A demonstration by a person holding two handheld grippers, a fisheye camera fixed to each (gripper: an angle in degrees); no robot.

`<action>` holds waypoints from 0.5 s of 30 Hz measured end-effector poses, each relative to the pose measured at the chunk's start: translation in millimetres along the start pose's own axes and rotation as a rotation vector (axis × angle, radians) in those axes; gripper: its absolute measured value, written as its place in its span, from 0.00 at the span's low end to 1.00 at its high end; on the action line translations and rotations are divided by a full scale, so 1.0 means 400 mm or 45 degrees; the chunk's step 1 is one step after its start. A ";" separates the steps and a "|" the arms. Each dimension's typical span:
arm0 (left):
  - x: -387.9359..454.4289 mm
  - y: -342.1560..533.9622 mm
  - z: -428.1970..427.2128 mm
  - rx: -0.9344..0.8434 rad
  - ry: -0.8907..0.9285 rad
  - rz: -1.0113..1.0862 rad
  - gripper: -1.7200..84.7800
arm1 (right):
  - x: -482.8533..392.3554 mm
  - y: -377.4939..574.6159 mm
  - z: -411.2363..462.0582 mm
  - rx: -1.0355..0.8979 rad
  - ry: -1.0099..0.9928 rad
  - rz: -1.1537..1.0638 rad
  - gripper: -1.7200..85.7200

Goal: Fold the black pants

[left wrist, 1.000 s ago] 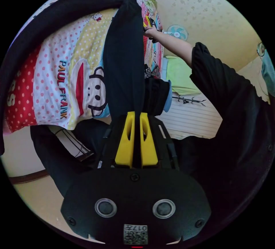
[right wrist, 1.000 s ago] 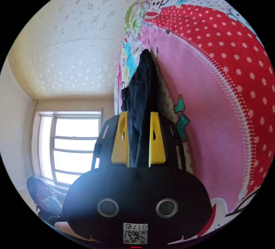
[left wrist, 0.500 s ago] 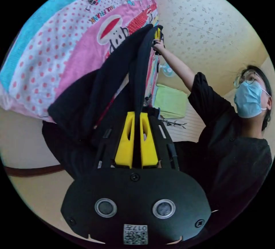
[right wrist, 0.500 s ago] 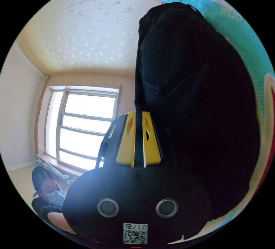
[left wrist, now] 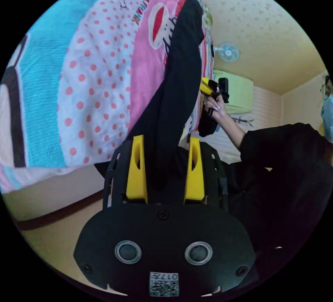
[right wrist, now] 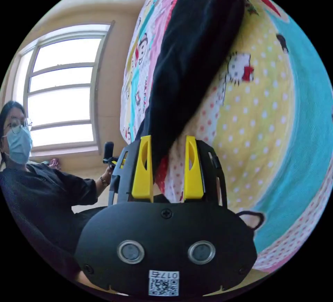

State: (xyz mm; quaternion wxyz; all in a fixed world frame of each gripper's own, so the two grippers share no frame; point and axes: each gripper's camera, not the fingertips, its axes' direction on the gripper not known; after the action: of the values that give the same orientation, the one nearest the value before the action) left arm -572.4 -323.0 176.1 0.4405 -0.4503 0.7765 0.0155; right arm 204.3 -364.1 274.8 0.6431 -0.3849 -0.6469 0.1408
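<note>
The black pants (left wrist: 180,83) lie in a long folded strip on the patterned bedspread (left wrist: 97,73). Their near end runs between the wide-apart yellow jaws of my left gripper (left wrist: 165,139), which is open and does not press the cloth. In the right gripper view the pants (right wrist: 197,55) stretch away across the bedspread (right wrist: 270,107). Their near tip reaches the inner side of one jaw of my right gripper (right wrist: 168,137), which is open too. A hand holds the right gripper (left wrist: 208,88) beside the strip's edge.
A person in a black top (left wrist: 284,163) stands beside the bed, also in the right gripper view (right wrist: 38,184). A bright window (right wrist: 62,86) is behind them. A wall fan (left wrist: 227,52) and a green object (left wrist: 236,90) sit past the bed.
Both grippers were shut on the lifted pants half a second ago. Both have opened, and the pants now rest folded on the bedspread.
</note>
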 end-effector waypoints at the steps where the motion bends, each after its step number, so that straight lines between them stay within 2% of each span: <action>1: 0.013 -0.012 0.014 -0.042 -0.018 0.015 0.19 | 0.016 0.045 0.086 -0.063 -0.124 -0.006 0.18; 3: 0.068 -0.047 0.056 -0.187 -0.103 0.036 0.12 | 0.029 0.087 0.209 -0.144 -0.185 -0.020 0.18; 5: 0.116 -0.058 0.065 -0.252 -0.022 0.079 0.09 | 0.040 0.102 0.270 -0.090 -0.316 0.010 0.18; 7: 0.169 -0.053 0.049 -0.243 0.249 0.146 0.09 | 0.015 0.109 0.278 -0.069 -0.677 -0.063 0.17; 9: 0.241 -0.021 0.004 -0.099 0.742 0.247 0.08 | -0.022 0.139 0.210 0.006 -0.869 -0.160 0.14; 10: 0.260 -0.011 -0.001 -0.080 0.773 0.263 0.08 | -0.042 0.164 0.168 0.004 -0.861 -0.166 0.11; 11: 0.301 0.006 0.001 -0.097 0.684 0.284 0.08 | -0.052 0.178 0.152 -0.012 -0.802 -0.161 0.10; 13: 0.337 0.024 0.045 -0.229 0.328 0.251 0.08 | -0.066 0.229 0.156 -0.179 -0.301 -0.098 0.08; 15: 0.280 0.032 0.161 -0.535 -0.111 0.027 0.08 | -0.007 0.258 0.226 -0.407 0.078 0.065 0.08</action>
State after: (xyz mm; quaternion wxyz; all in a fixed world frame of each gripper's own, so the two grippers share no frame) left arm -561.4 -365.2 53.7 0.3696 -0.5230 0.7412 0.2013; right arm 151.5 -269.3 190.7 0.5893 -0.5027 -0.6312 0.0404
